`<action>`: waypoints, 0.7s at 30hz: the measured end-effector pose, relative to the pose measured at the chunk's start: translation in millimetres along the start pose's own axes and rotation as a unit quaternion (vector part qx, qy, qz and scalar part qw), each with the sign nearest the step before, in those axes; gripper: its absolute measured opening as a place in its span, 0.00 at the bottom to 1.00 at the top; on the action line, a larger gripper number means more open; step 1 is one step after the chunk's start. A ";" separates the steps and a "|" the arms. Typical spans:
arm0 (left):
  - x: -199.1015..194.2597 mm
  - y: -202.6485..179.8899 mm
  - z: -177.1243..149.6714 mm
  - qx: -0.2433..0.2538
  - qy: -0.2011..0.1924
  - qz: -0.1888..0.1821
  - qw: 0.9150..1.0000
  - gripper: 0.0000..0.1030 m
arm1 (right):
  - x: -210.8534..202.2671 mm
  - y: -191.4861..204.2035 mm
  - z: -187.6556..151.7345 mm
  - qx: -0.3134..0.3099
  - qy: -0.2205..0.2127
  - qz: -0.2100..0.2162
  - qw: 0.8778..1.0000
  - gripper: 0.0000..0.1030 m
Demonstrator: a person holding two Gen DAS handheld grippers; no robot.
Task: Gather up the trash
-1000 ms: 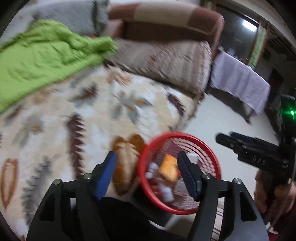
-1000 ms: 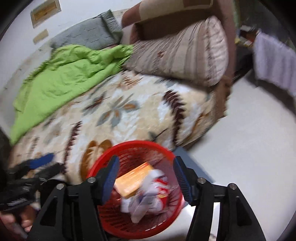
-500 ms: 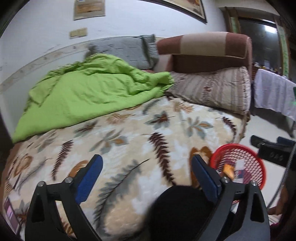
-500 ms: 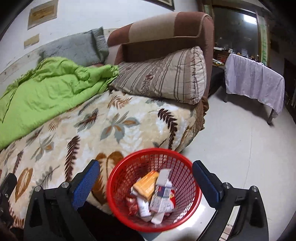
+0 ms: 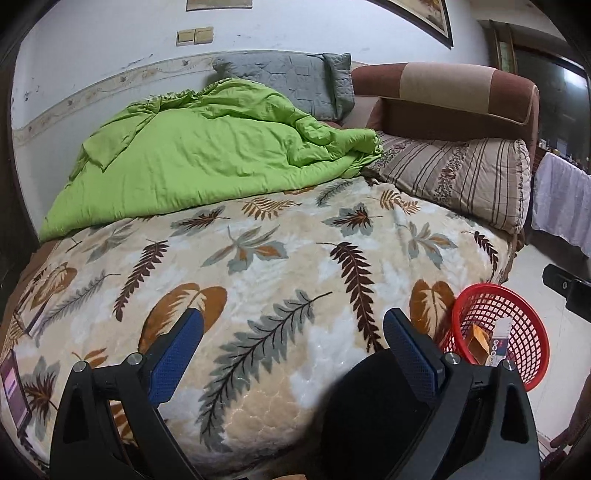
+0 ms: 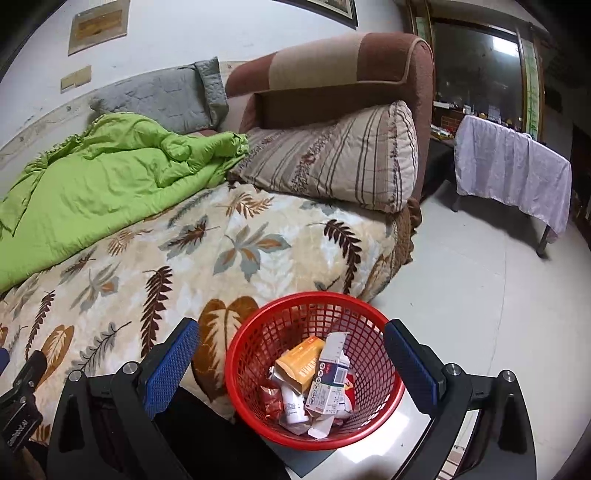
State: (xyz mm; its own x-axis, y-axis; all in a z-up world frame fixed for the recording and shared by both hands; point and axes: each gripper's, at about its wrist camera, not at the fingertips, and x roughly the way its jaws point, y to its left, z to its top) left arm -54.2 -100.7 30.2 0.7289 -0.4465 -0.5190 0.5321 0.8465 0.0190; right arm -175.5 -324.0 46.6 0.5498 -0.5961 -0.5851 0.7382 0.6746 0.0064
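Very little print can be read. In the right wrist view, the red basket (image 6: 384, 402), below and between the spread fingers of the right gripper (image 6: 291, 354), holds an orange carton (image 6: 301, 360) and a white-and-blue carton (image 6: 330, 380); both carry lines of print too small to make out. At the lower left edge of that view, well left of the gripper, the black body of the left gripper (image 6: 18, 424) bears a white word, too blurred to read. In the left wrist view, the framed sheets on the wall (image 5: 218, 3) far ahead show no legible writing.
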 end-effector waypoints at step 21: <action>-3.0 -14.1 -1.7 0.014 0.006 -0.022 1.000 0.94 | 5.5 -4.7 -2.6 0.010 0.012 0.003 1.000 0.98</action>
State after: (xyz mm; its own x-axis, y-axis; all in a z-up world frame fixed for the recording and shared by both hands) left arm -64.6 -110.7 30.1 0.7001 -0.4793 -0.5293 0.5749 0.8180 0.0198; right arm -177.0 -329.3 41.3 0.5448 -0.5809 -0.6047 0.7430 0.6687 0.0269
